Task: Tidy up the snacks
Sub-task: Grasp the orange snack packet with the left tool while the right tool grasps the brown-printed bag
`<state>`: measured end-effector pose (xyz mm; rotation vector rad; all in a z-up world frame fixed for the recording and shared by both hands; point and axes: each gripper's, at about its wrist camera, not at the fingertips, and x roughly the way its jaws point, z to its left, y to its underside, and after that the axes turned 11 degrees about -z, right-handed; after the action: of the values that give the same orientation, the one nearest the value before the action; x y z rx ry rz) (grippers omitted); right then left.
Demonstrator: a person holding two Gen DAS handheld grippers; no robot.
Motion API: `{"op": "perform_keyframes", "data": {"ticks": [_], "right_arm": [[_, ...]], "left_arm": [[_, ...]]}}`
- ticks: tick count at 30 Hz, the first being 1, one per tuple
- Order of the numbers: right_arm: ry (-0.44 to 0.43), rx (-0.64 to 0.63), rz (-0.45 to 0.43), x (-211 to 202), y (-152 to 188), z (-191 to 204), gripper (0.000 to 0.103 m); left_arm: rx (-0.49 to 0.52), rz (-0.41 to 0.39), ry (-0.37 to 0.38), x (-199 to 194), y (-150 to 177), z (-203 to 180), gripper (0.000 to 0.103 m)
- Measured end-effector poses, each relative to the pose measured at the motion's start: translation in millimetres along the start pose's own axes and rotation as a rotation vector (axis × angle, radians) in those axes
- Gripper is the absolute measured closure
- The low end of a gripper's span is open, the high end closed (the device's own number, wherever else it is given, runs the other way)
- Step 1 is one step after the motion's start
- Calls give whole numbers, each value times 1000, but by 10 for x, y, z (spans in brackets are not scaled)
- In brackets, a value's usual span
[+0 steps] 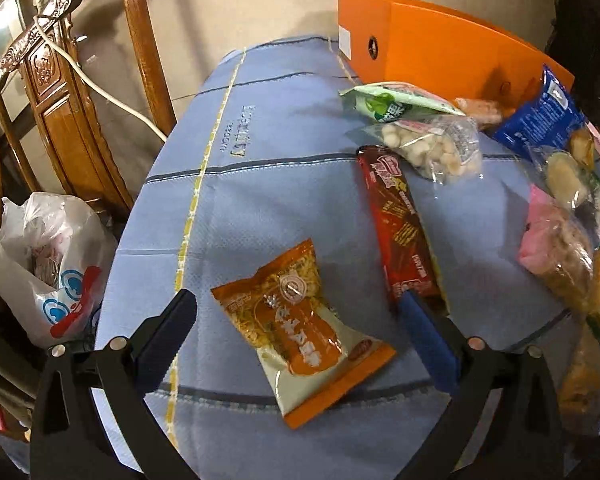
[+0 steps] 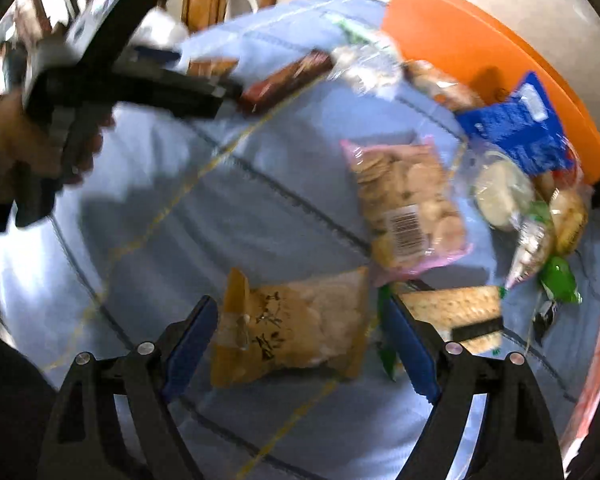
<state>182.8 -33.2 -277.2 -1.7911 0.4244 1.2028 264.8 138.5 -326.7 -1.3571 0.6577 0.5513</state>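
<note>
Looking along the left gripper [image 1: 298, 308], its jaws stand wide apart over an orange noodle-snack packet [image 1: 300, 332] lying on the blue tablecloth [image 1: 260, 160], pads clear of it. From the right wrist, the right gripper [image 2: 298, 312] likewise spreads released around a tan cracker packet [image 2: 296, 328], not pressing it.

- A table [image 1: 260, 184] covered with a pale blue cloth crossed by dark stripes and one yellow line carries the snacks.
- An orange noodle packet [image 1: 300, 332] lies alone near the front.
- Just beside it lies a long dark red packet [image 1: 400, 232].
- Further back rest a clear bag of pale round snacks [image 1: 432, 144] and a green-and-white packet [image 1: 396, 100].
- An orange box [image 1: 440, 44] stands at the far edge.
- A pink-edged cracker bag [image 2: 404, 200] and a tan packet [image 2: 292, 328] lie on the cloth.
</note>
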Motion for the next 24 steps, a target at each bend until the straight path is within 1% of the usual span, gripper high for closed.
{"op": "perform_keyframes", "data": {"ticks": [1,2,3,4,5,6,7,11,14,16,19,22,24], "right_arm": [[15,-23,33,94,28,43,18],[15,-16,43,110,51,43,19],[-4,20,39,117,68,16,23],[-28,54,47,123,83,-23,25],[-35,62,50,117,96,-46,29],[-36,57,48,110,100,-47,34],[-39,52,48,101,104,-47,34],[-52,56,52,115,126,-75,35],[-58,66,49,91,145,-105,36],[-60,74,39,17,187,-143,38],[-64,108,19,-38,187,-223,39],[-61,157,-13,-223,213,-414,39],[-59,191,-31,-307,212,-521,39]], "left_arm": [[-5,-15,-7,13,0,7,4],[-13,-22,-12,29,-7,16,4],[-29,-21,-1,43,-3,34,4],[-56,-14,25,53,12,76,6],[-73,-12,42,54,23,97,22],[-98,-16,83,44,45,134,33],[-89,-21,74,29,70,145,49],[-135,-35,100,-44,145,229,52],[-105,-44,107,-131,229,202,54],[-84,-43,113,-166,235,174,58],[-54,-58,127,-250,250,121,59],[-46,-80,153,-370,204,68,60],[-50,-90,155,-423,199,63,60]]}}
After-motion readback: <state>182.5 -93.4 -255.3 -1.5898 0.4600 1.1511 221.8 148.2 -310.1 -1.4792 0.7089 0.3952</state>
